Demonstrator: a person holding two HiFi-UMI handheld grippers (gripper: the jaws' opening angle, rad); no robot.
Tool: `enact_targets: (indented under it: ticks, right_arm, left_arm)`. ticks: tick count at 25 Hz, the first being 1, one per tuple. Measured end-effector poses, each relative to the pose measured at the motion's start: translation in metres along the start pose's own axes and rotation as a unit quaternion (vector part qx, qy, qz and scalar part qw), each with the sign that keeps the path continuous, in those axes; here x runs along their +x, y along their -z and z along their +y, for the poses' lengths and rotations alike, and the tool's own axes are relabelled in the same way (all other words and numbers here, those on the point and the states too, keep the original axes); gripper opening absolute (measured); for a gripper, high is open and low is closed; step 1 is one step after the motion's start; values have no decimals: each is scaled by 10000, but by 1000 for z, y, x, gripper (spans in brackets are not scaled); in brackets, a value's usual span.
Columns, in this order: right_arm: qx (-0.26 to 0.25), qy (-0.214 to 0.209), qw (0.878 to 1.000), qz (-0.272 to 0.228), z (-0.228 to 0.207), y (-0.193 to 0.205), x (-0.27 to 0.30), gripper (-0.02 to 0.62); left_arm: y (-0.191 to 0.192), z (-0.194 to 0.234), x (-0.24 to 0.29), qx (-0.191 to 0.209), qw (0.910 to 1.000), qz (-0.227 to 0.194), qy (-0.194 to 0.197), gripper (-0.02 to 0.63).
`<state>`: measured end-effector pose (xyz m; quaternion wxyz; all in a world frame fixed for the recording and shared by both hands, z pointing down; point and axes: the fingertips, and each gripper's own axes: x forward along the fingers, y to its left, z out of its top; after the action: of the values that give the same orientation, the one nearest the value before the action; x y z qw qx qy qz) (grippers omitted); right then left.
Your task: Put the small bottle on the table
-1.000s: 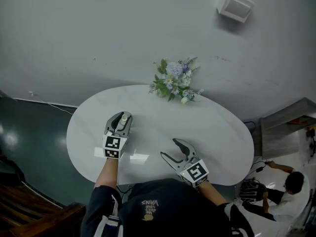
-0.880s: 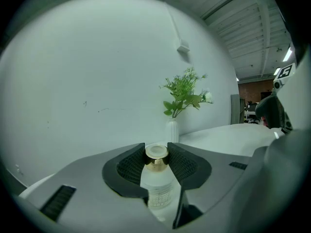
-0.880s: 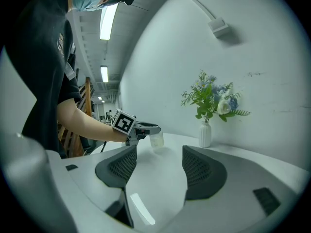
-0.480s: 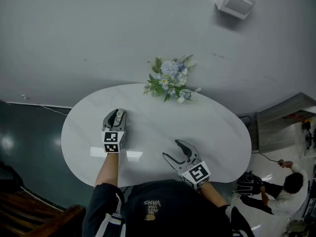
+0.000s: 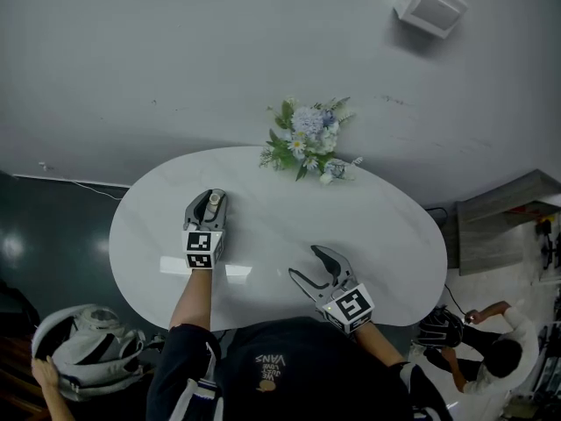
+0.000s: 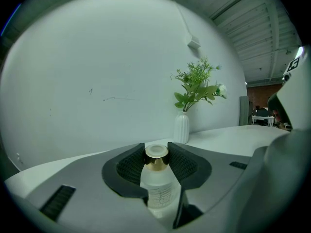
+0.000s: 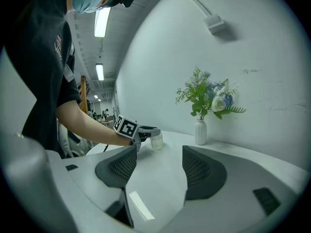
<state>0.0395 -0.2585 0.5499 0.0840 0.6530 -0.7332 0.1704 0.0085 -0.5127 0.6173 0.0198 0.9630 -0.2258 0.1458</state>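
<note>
The small frosted bottle (image 5: pixel 213 200) with a gold cap (image 6: pixel 156 157) stands upright between the jaws of my left gripper (image 5: pixel 210 203), over the left part of the white oval table (image 5: pixel 377 226). In the left gripper view both ribbed pads (image 6: pixel 130 167) press on the bottle's neck and shoulder, so my left gripper (image 6: pixel 156 163) is shut on it. From the right gripper view the bottle (image 7: pixel 156 141) looks level with the tabletop. My right gripper (image 5: pixel 308 266) rests open near the front edge, and nothing is between its fingers (image 7: pixel 158 166).
A white ribbed vase with blue and white flowers (image 5: pixel 307 139) stands at the table's far edge by the wall. A white box (image 5: pixel 429 7) hangs on the wall. One person with a grey bag (image 5: pixel 83 358) is at lower left, another person (image 5: pixel 495 349) at lower right.
My left gripper has sunk slightly toward the table with the bottle in it. The right gripper has stayed put. A person with a grey bag has come into view at lower left.
</note>
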Motion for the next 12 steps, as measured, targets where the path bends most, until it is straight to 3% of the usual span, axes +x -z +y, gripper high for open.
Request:
enact_targets:
  ticks: [8, 12]
  right_arm:
    - [-14, -115, 9999, -13, 5, -7, 1, 264]
    - [-50, -158, 9999, -41, 4, -8, -1, 264]
  left_arm:
    - [0, -1, 0, 59, 10000, 13, 57, 160]
    - [-1, -7, -4, 33, 9999, 45, 153, 201]
